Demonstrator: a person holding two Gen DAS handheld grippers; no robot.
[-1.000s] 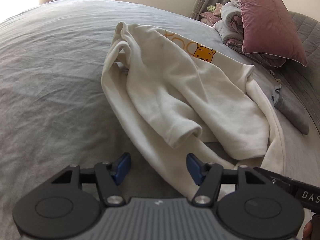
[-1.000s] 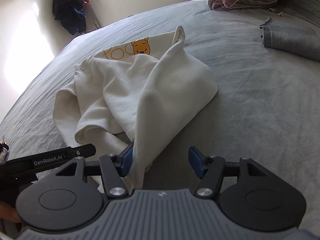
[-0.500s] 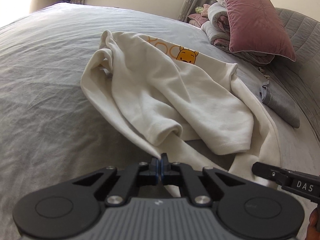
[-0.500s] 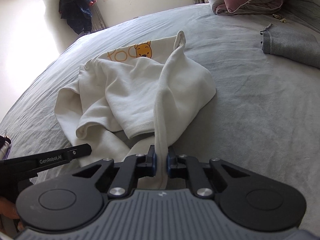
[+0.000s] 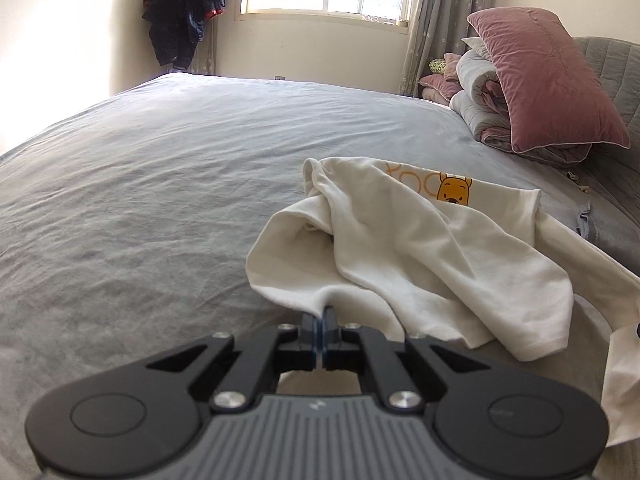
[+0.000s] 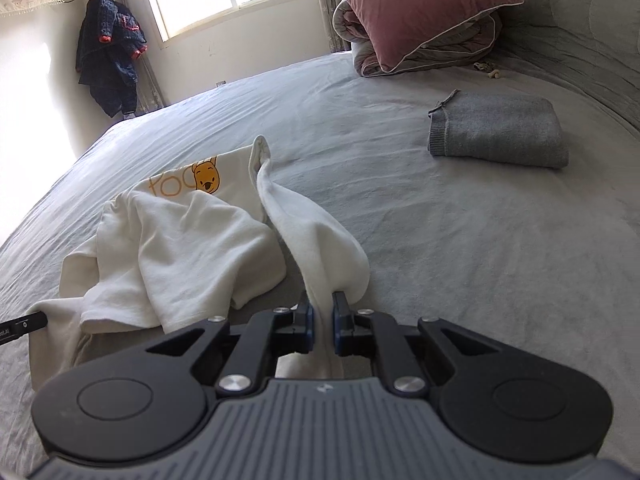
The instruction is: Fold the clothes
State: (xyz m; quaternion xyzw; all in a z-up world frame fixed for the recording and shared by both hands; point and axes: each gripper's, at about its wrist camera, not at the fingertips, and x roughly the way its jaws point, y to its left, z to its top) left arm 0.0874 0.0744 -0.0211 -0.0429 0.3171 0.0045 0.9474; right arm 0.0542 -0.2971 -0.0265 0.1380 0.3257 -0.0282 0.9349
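Soft cloth and matt plastic

The cream cotton-knit garment (image 5: 404, 248) looked soft and matt; the grey bedsheet (image 5: 160, 184) wrinkled; the pink pillow (image 5: 548, 88) velvety.

shirt (image 6: 184, 240) on bed (image 6: 460, 240), towel (image 6: 500, 136) right

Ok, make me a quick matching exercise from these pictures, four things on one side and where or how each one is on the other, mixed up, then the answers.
1. white sweatshirt
2. grey folded garment
3. pink pillow
4. dark jacket

A. hanging beside the window
B. atop the rolled quilt
C. lying flat, untouched
D. clamped in both grippers

Pairs: 1-D, 2-C, 3-B, 4-A
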